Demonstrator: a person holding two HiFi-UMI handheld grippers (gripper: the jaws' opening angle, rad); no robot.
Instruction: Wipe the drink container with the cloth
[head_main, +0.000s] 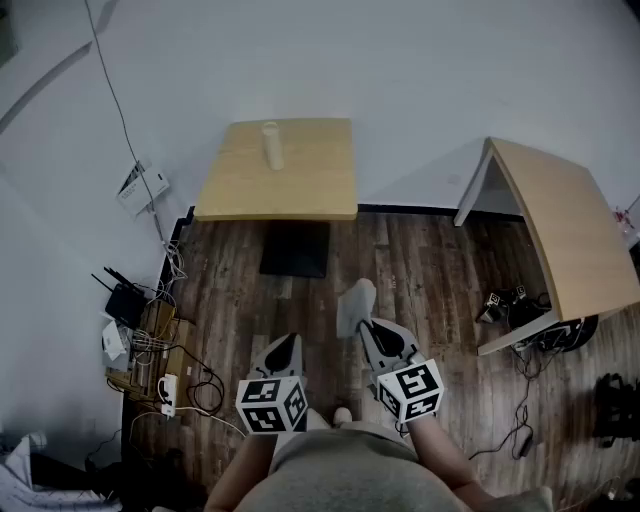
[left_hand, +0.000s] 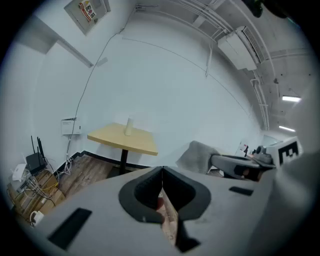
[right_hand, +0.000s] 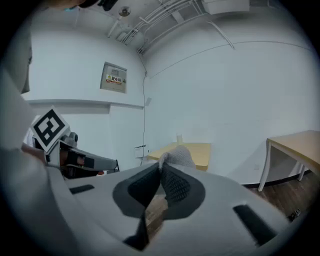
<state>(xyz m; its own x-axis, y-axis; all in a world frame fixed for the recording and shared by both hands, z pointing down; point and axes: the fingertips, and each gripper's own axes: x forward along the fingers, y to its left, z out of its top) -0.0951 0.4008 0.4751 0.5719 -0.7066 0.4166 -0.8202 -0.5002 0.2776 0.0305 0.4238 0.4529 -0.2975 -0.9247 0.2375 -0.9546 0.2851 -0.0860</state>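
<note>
**Approach stage, before contact.** The drink container (head_main: 270, 145), a pale upright cylinder, stands alone near the far edge of the small square table (head_main: 300, 190), close to the wall. The person stands well apart from it, across a stretch of wood floor (head_main: 420, 270).

The grey cloth (head_main: 354, 305) is pinched by the right gripper (head_main: 366, 330). Its 2 jaws are closed onto a fold, and most of the fabric bunches out beyond the tips. The left gripper (head_main: 284, 348) has its jaws pressed together with nothing between them. A second table (head_main: 575, 235) stands to the right, and cables (head_main: 170, 370) lie along the left wall.

**Reading.** Wiping appears not to have begun; the step in hand is closing the distance to the table.

**Doing the step well:**
- The container looks tall, narrow and light, so a sideways stroke would probably tip it.
- The left gripper would need to open and steady the body before the cloth meets it.
- The bite on the cloth looks shallow, so hard rubbing could pull it free.
- Light pressure with the bunched part, in strokes along the container's length, seems safest.
</note>
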